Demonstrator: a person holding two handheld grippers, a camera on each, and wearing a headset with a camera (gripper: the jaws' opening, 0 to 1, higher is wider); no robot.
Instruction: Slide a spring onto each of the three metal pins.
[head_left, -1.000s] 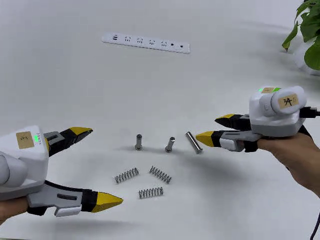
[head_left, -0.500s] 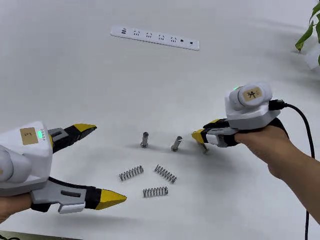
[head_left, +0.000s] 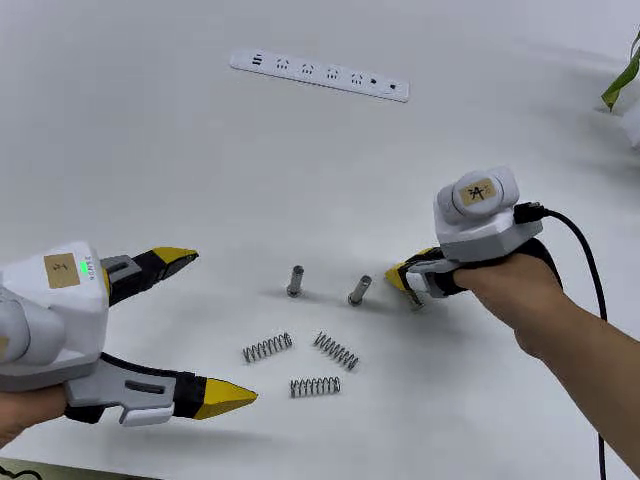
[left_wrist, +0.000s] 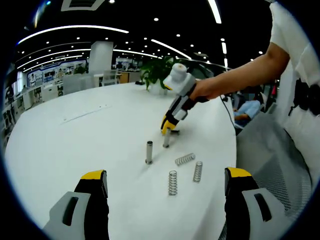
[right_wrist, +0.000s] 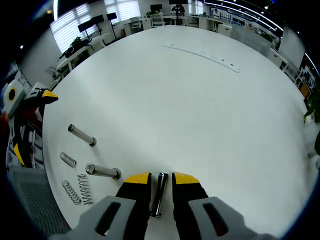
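The right gripper (head_left: 405, 275) straddles the third pin (right_wrist: 159, 192), which lies flat at 3 o'clock of two standing pins (head_left: 296, 280). Its jaws are narrowed beside the pin, though contact cannot be told. The left gripper (head_left: 220, 326), jaws spread wide, hovers at 8 o'clock. Three springs (head_left: 315, 385) lie loose at 6 o'clock on the white tabletop (head_left: 200, 150).

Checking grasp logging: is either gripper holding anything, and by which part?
Left gripper: open, nothing. Right gripper: jaws flank the lying silver metal pin along its shaft; clamped or not, cannot tell.
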